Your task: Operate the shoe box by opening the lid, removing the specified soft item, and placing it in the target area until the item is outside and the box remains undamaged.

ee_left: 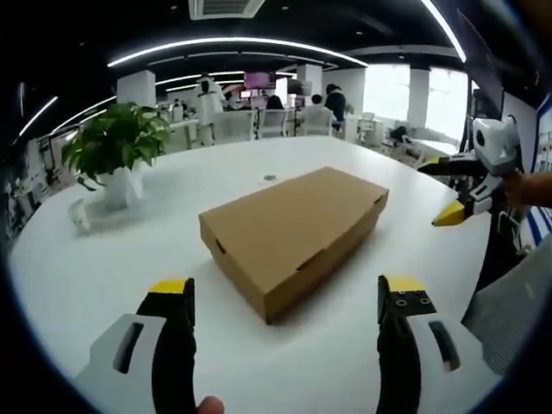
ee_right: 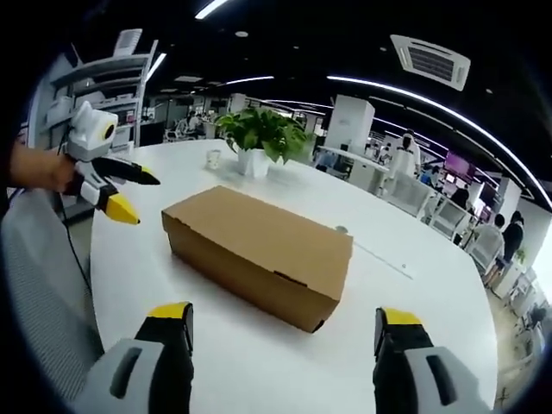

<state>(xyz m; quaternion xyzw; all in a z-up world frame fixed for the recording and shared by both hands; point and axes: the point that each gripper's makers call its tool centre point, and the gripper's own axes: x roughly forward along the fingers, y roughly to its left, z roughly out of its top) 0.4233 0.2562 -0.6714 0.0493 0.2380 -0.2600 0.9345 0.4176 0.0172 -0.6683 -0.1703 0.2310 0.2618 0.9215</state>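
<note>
A closed brown cardboard shoe box [ee_left: 293, 231] lies on the round white table [ee_left: 129, 267], lid down. In the left gripper view my left gripper [ee_left: 286, 293] is open, its yellow-tipped jaws standing wide on either side of the box's near corner, a short way from it. My right gripper [ee_left: 457, 203] comes in at the right edge, open, held above the table's rim. In the right gripper view the box [ee_right: 257, 250] lies ahead of my open right gripper [ee_right: 285, 323]. The left gripper [ee_right: 121, 194] shows at the left, open, in a person's hand. The soft item is hidden.
A potted green plant [ee_left: 116, 147] in a white pot stands at the table's far left, seen too in the right gripper view as the plant [ee_right: 263, 138] beside a small cup [ee_right: 213, 159]. Grey chair backs [ee_left: 509, 310] sit at the table's edge. People and desks fill the office behind.
</note>
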